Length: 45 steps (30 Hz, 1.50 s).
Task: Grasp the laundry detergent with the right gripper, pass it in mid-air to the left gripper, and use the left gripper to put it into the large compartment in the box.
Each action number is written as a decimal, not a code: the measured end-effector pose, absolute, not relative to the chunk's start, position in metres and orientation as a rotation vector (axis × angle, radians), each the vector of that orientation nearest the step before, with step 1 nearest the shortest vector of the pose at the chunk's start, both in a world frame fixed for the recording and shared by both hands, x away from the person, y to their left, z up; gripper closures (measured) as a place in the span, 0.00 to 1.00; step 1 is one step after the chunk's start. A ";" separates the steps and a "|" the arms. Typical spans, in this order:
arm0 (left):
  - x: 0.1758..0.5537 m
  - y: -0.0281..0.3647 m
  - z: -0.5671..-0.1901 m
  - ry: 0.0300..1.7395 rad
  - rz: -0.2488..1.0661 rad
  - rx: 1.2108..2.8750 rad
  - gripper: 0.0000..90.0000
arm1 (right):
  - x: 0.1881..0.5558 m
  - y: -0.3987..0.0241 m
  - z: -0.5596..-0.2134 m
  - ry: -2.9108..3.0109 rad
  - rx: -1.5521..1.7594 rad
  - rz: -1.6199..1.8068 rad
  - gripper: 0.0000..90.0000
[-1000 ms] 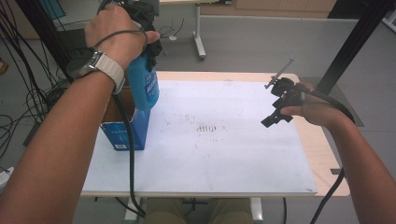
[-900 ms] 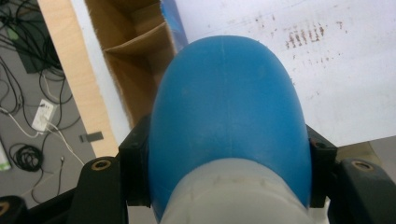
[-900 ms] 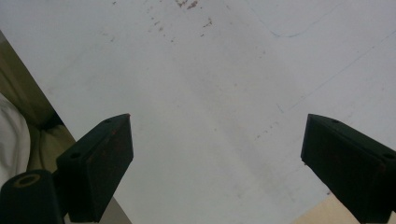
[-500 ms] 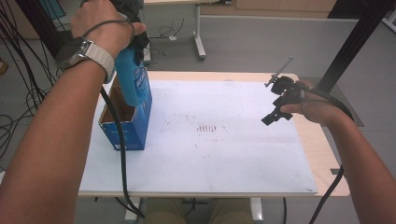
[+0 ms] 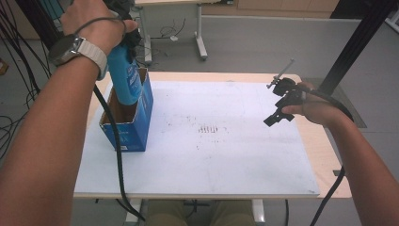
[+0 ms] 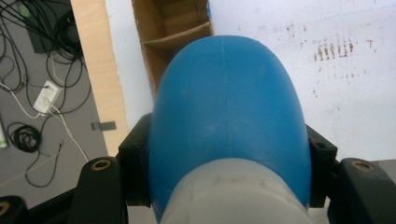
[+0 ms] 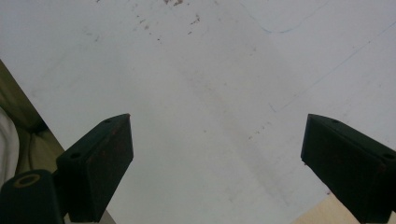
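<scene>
left claw (image 6: 229,154): clamped on blue bottle (image 5: 126,75), base down in the box top
box (image 5: 134,123): table (image 5: 301,141) at 9 o'clock, upright, open
right claw (image 7: 217,163): jaws apart, nothing between, over table at 3 o'clock

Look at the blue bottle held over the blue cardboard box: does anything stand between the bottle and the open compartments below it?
Nothing visible does. The left gripper is shut on the blue bottle, whose base hangs at the open top of the blue cardboard box. The compartments seen past the bottle look empty, with just a cardboard divider between them.
</scene>
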<state>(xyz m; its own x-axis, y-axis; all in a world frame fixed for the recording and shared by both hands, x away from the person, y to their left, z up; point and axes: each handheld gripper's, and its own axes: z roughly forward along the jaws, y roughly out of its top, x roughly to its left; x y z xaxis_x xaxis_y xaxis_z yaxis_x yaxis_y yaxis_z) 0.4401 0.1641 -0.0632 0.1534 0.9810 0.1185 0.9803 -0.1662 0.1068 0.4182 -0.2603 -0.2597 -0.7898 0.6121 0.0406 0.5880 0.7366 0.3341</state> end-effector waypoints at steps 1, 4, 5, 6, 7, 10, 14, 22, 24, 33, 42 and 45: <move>0.441 0.166 -0.064 2.030 0.253 2.377 0.42 | 0.419 -0.261 -0.260 2.858 0.995 0.512 0.10; 0.444 0.169 -0.065 2.040 0.259 2.377 0.42 | 0.420 -0.263 -0.260 2.853 0.999 0.509 0.10; 0.444 0.170 -0.066 2.042 0.261 2.374 0.42 | 0.421 -0.263 -0.261 2.854 1.001 0.504 0.10; 0.445 0.171 -0.067 2.045 0.261 2.370 0.42 | 0.421 -0.263 -0.262 2.857 1.005 0.503 0.10; 0.446 0.172 -0.067 2.047 0.259 2.371 0.42 | 0.422 -0.264 -0.263 2.859 1.004 0.497 0.10; 0.448 0.176 -0.068 2.056 0.251 2.364 0.42 | 0.423 -0.264 -0.264 2.860 1.012 0.494 0.10; 0.449 0.179 -0.070 2.061 0.246 2.363 0.42 | 0.424 -0.265 -0.263 2.859 1.017 0.486 0.10; 0.450 0.186 -0.070 2.075 0.261 2.349 0.42 | 0.426 -0.264 -0.263 2.856 1.018 0.472 0.10; 0.450 0.188 -0.071 2.080 0.266 2.345 0.42 | 0.427 -0.264 -0.263 2.856 1.015 0.474 0.10; 0.452 0.196 -0.081 2.096 0.262 2.327 0.42 | 0.428 -0.262 -0.266 2.861 1.019 0.463 0.10; 0.455 0.199 -0.096 2.099 0.256 2.327 0.42 | 0.429 -0.261 -0.268 2.860 1.021 0.463 0.10; 0.457 0.199 -0.102 2.102 0.256 2.335 0.42 | 0.429 -0.261 -0.270 2.861 1.029 0.460 0.10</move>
<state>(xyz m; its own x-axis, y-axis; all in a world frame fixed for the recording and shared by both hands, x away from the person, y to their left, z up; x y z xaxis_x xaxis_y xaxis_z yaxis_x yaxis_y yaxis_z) 0.4572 0.1986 -0.1024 0.0973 0.9871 0.1275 0.9888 -0.1105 0.1006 0.4291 -0.2613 -0.2698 -0.7739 0.6321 0.0381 0.6122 0.7314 0.3005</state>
